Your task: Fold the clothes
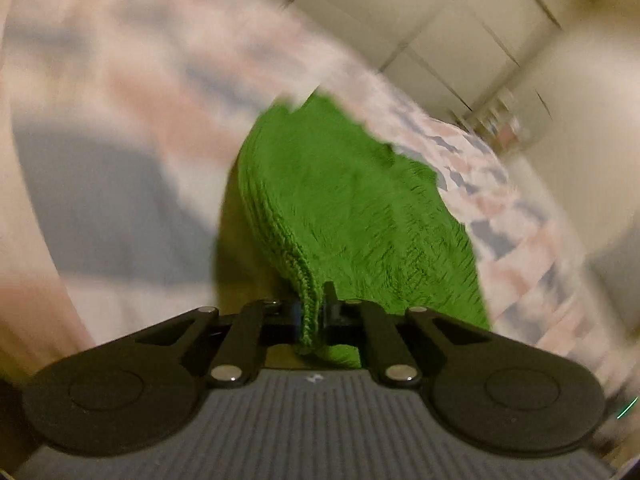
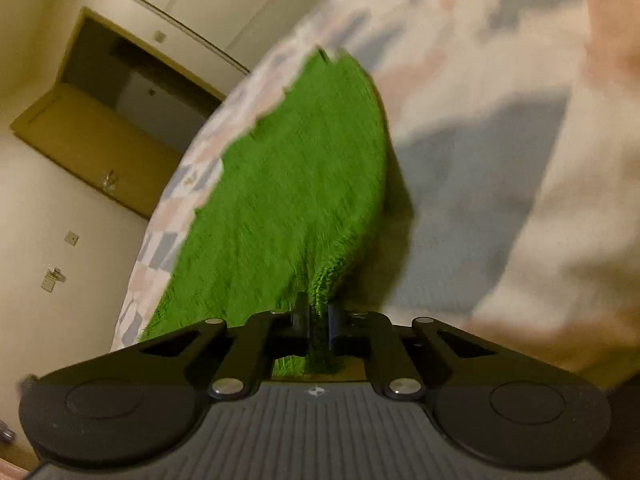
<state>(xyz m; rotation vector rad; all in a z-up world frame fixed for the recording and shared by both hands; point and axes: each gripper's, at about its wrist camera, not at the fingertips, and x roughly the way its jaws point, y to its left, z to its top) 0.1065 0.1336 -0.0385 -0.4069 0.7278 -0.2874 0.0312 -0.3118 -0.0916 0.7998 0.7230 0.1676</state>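
Both grippers are clamped on the green knitted garment's [image 1: 352, 208] edge: left gripper [image 1: 311, 312] and right gripper [image 2: 319, 320]. It lies over the patterned bedcover [image 1: 120, 80]; the folding looks barely started.

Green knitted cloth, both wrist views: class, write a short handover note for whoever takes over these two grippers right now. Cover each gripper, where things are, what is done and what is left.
Left gripper: jaws shut on the ribbed edge of the green knitted cloth.
Right gripper: jaws shut on another edge of the same cloth.
Cloth: lifted at both held edges, the rest draped toward the patterned bedspread beyond.
Done: both grips made.
Left: bring the held edges over to make the fold, lay it flat, release. No finished fold shows, and the blur hides detail.
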